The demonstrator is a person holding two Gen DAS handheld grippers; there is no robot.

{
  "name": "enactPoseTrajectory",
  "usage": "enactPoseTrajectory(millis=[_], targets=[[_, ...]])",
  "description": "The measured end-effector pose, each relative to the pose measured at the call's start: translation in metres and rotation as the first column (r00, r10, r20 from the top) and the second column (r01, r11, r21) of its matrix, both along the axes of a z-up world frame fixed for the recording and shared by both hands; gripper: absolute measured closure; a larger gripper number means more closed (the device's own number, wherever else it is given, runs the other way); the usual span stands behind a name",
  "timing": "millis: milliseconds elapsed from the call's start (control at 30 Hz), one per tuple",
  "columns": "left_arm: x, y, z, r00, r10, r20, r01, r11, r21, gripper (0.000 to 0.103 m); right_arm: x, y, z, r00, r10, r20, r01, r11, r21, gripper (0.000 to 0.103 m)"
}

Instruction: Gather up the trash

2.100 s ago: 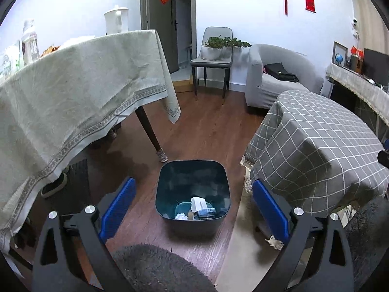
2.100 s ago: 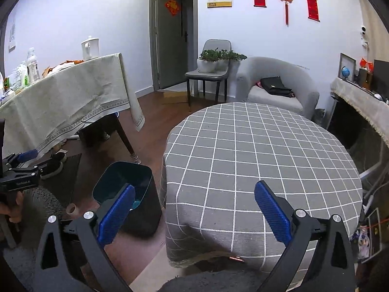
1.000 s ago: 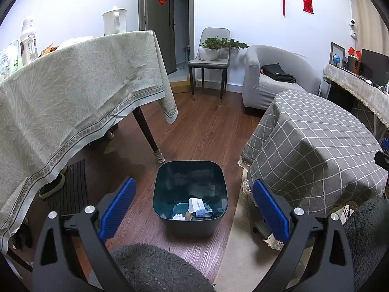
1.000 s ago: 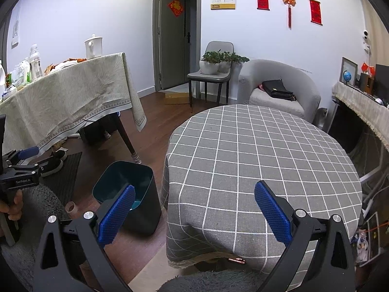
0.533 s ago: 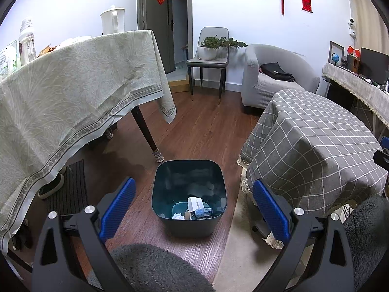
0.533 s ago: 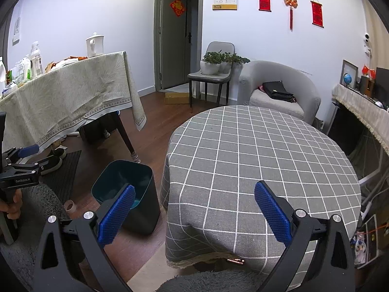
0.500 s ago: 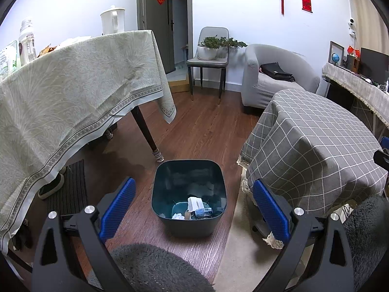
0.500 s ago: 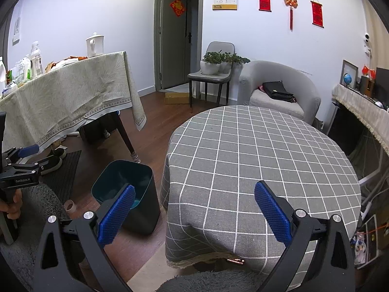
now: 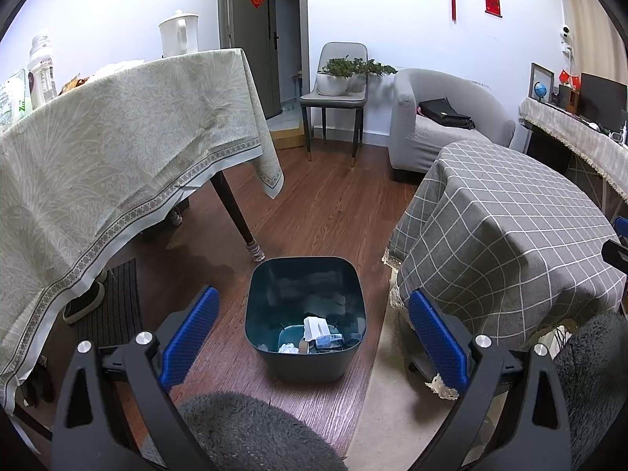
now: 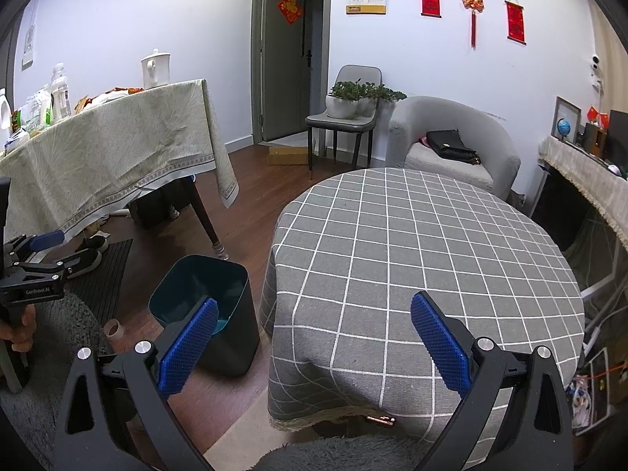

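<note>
A dark teal trash bin (image 9: 306, 365) stands on the wood floor, with white paper and wrappers (image 9: 314, 333) in its bottom. My left gripper (image 9: 312, 333) hangs open and empty above the bin. The bin also shows in the right wrist view (image 10: 231, 349), left of the round table. My right gripper (image 10: 314, 333) is open and empty over the near edge of the grey checked tablecloth (image 10: 424, 243). The left gripper (image 10: 39, 251) shows at the far left of that view.
A long table with a beige cloth (image 9: 117, 149) stands to the left, a kettle (image 9: 178, 37) and bottles on it. A chair with potted plants (image 9: 337, 90), a grey armchair (image 9: 443, 125) and a doorway are behind. A dark mat and shoes (image 9: 84, 302) lie under the long table.
Both grippers have risen slightly, so the views look a little higher. Both stay open and empty. The bin and its trash have not moved.
</note>
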State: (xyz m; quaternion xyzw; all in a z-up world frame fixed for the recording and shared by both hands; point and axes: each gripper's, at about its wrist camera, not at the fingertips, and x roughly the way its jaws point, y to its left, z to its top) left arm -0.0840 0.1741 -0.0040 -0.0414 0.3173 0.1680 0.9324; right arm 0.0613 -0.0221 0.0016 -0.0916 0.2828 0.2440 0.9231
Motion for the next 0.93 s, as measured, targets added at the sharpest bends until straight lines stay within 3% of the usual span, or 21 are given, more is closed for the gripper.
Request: enactPoseTrajectory(millis=[933], targets=[[0.0001, 0.0004, -0.0016, 1.0, 0.003, -0.001, -0.003, 1.0, -0.009, 0.004, -0.001, 0.0019, -0.0006, 1.0, 0.001, -0.001, -0.001, 1.0, -0.003, 0.004]])
